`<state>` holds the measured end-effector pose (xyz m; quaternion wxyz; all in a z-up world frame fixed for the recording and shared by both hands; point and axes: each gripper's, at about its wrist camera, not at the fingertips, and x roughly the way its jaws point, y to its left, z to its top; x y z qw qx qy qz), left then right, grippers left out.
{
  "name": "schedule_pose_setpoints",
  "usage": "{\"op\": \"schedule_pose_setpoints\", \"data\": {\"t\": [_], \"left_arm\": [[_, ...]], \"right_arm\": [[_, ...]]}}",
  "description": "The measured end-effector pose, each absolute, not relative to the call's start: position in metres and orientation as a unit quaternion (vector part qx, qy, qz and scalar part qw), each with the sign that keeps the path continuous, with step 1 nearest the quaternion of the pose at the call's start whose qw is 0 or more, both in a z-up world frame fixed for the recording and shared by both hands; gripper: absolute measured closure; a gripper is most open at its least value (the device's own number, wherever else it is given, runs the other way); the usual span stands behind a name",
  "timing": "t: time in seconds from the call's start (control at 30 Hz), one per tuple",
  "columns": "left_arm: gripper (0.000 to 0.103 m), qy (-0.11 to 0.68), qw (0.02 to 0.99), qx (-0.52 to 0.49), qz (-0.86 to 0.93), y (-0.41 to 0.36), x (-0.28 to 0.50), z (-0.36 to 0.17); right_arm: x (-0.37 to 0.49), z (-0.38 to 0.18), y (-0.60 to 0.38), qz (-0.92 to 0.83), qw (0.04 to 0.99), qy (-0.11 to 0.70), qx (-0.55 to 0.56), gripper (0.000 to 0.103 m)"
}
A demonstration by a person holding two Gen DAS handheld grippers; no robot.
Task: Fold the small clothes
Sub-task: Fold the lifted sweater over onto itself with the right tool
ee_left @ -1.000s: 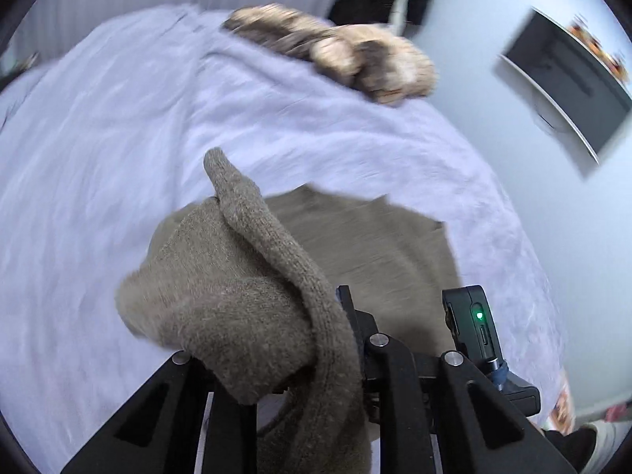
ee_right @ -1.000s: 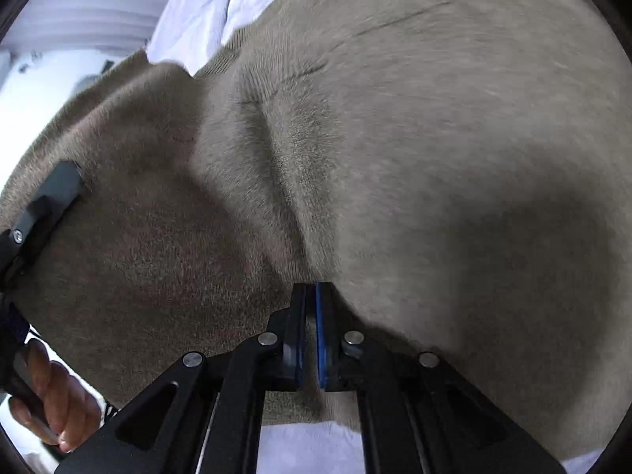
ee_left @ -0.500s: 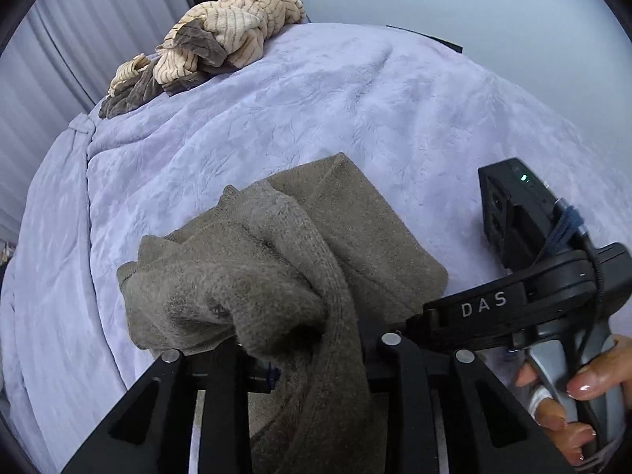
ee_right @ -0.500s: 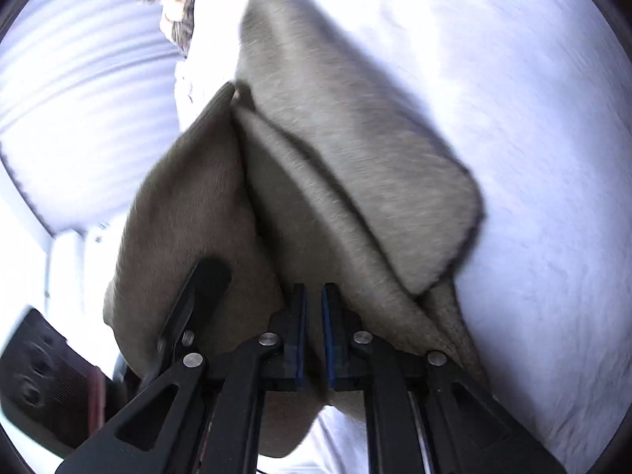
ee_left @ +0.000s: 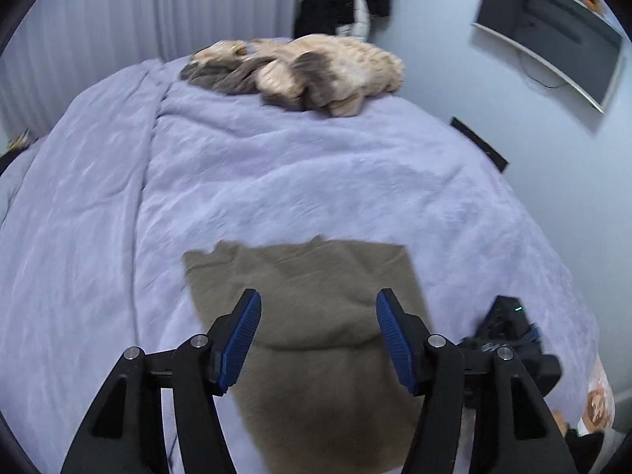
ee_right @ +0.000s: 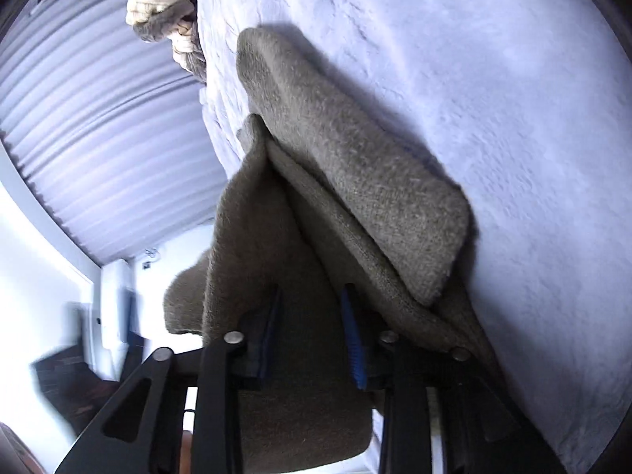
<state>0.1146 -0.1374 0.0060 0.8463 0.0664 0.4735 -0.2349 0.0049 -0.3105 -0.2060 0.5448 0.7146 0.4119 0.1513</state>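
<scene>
My left tongs [ee_left: 318, 331] now stand wide open with nothing between the blue pads — half a second ago they were clamped on a bunched wad of the brown knit garment [ee_left: 312, 316], and that wad has dropped. The garment lies on the near part of the lilac bed cover [ee_left: 276, 181], its far edge a fairly straight line, a rounded fold across it just beyond my left pads. In the left view it looks mostly flat, which I take to mean the fold I was carrying over has been laid down. My right tongs [ee_right: 312, 330] have parted too: a moment ago the pads sat nearly together on the cloth, and now there is a clear gap, with the knit draped over and between them rather than pinched, so I judge this side to be letting go but not yet free of the fabric. From the right view the garment [ee_right: 347, 181] sits in layers, a thick folded flap on top toward the right and a looser sheet rising toward the left. A heap of beige and grey clothes [ee_left: 300, 71] waits at the far end of the bed. I reckon this fold is nearly done — what remains is to draw the right tongs out without dragging the layers askew.
</scene>
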Motion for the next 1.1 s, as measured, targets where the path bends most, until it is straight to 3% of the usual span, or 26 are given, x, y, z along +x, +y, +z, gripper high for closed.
{"op": "schedule_pose_setpoints", "data": {"t": [0.13, 0.23, 0.4, 0.5, 0.57, 0.7, 0.87, 0.93, 1.0, 1.03, 1.07, 1.1], "left_arm": [[0.041, 0.576, 0.793, 0.065, -0.19, -0.1, 0.121, -0.055], [0.041, 0.584, 0.781, 0.089, -0.199, -0.118, 0.125, -0.079], [0.041, 0.546, 0.808, 0.062, -0.213, -0.179, 0.172, -0.066], [0.041, 0.507, 0.821, 0.027, -0.26, -0.214, 0.188, -0.032], [0.041, 0.486, 0.828, 0.026, -0.28, -0.223, 0.186, -0.012], [0.041, 0.485, 0.835, 0.046, -0.256, -0.196, 0.168, -0.007], [0.041, 0.527, 0.831, 0.064, -0.166, -0.123, 0.147, -0.045], [0.041, 0.545, 0.824, 0.071, -0.137, -0.1, 0.141, -0.063], [0.041, 0.565, 0.814, 0.064, -0.119, -0.085, 0.138, -0.078], [0.041, 0.572, 0.81, 0.057, -0.114, -0.08, 0.136, -0.084], [0.041, 0.574, 0.81, 0.052, -0.109, -0.077, 0.135, -0.087], [0.041, 0.575, 0.81, 0.047, -0.108, -0.076, 0.134, -0.087]], "right_arm": [[0.004, -0.203, -0.321, 0.161, 0.543, 0.397, 0.722, 0.06], [0.005, -0.195, -0.328, 0.163, 0.542, 0.388, 0.727, 0.053], [0.008, -0.184, -0.332, 0.167, 0.546, 0.385, 0.725, 0.047], [0.008, -0.186, -0.332, 0.168, 0.536, 0.37, 0.74, 0.044], [0.004, -0.185, -0.333, 0.173, 0.529, 0.353, 0.752, 0.034], [0.005, -0.176, -0.341, 0.182, 0.53, 0.314, 0.766, 0.015], [0.043, -0.16, -0.342, 0.194, 0.564, 0.36, 0.717, 0.014], [0.062, -0.143, -0.338, 0.192, 0.601, 0.414, 0.656, 0.019], [0.082, -0.124, -0.328, 0.181, 0.646, 0.479, 0.567, 0.035], [0.094, -0.115, -0.318, 0.165, 0.668, 0.521, 0.505, 0.063], [0.101, -0.108, -0.311, 0.153, 0.684, 0.545, 0.46, 0.084], [0.107, -0.098, -0.304, 0.145, 0.703, 0.553, 0.422, 0.084]]}}
